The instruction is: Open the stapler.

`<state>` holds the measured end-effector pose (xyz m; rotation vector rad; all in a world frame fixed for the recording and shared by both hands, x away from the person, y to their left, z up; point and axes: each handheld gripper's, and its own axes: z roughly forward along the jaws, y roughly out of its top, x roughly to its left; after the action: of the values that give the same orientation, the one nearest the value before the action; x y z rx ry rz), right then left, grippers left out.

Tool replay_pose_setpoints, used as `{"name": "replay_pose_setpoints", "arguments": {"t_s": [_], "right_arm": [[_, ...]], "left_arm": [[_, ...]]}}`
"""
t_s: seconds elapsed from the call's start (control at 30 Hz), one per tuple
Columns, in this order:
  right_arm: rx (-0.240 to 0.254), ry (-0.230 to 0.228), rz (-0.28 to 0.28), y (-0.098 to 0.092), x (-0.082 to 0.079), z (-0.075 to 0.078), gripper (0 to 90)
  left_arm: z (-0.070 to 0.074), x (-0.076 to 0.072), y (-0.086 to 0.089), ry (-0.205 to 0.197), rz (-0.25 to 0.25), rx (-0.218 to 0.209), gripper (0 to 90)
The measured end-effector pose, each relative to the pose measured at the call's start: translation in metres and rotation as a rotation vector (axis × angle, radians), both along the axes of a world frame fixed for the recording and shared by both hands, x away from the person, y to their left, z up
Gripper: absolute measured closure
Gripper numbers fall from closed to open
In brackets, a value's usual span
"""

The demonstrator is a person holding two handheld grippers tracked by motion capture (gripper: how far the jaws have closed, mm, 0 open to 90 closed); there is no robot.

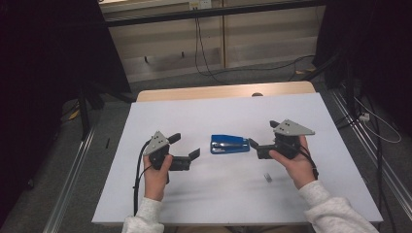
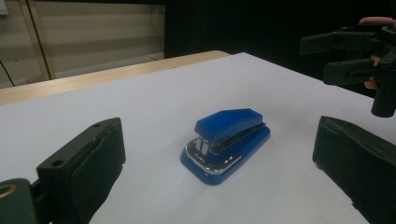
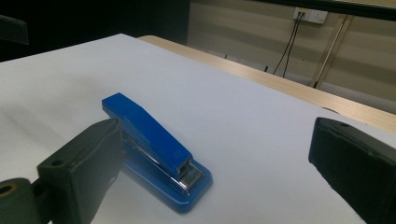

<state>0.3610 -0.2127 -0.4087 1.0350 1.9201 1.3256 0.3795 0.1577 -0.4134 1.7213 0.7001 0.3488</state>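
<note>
A blue stapler (image 1: pixel 229 144) lies flat in the middle of the white table top (image 1: pixel 194 116), untouched. My left gripper (image 1: pixel 185 145) is held just left of it, open and empty, jaws pointing at the stapler. My right gripper (image 1: pixel 263 134) is just right of it, also open and empty. The left gripper view has the stapler (image 2: pixel 226 142) ahead between the spread jaws of the left gripper (image 2: pixel 217 135), its metal nose nearest, and the right gripper (image 2: pixel 345 56) beyond. In the right gripper view the stapler (image 3: pixel 154 144) lies close, partly behind the left jaw of the right gripper (image 3: pixel 215 140).
A small grey metal piece (image 1: pixel 266 177) lies on the white top near the right hand. A wooden edge (image 1: pixel 218 91) runs along the far side of the table. Cables (image 1: pixel 204 63) and dark stands are on the floor beyond.
</note>
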Motion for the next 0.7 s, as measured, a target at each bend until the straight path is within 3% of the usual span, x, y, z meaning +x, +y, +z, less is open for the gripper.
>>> {"name": "replay_pose_setpoints", "arguments": {"t_s": [0.3, 0.4, 0.7], "right_arm": [[-0.003, 0.010, 0.021, 0.013, 0.011, 0.002, 2.8], [-0.006, 0.018, 0.029, 0.018, 0.016, 0.001, 2.8], [0.001, 0.033, 0.024, 0.021, 0.023, 0.002, 2.8]], "left_arm": [[-0.004, 0.007, -0.006, 0.008, 0.000, -0.001, 2.5], [-0.002, 0.010, -0.011, 0.007, 0.001, 0.020, 2.5], [-0.007, 0.014, -0.016, 0.026, -0.004, 0.013, 2.5]]}}
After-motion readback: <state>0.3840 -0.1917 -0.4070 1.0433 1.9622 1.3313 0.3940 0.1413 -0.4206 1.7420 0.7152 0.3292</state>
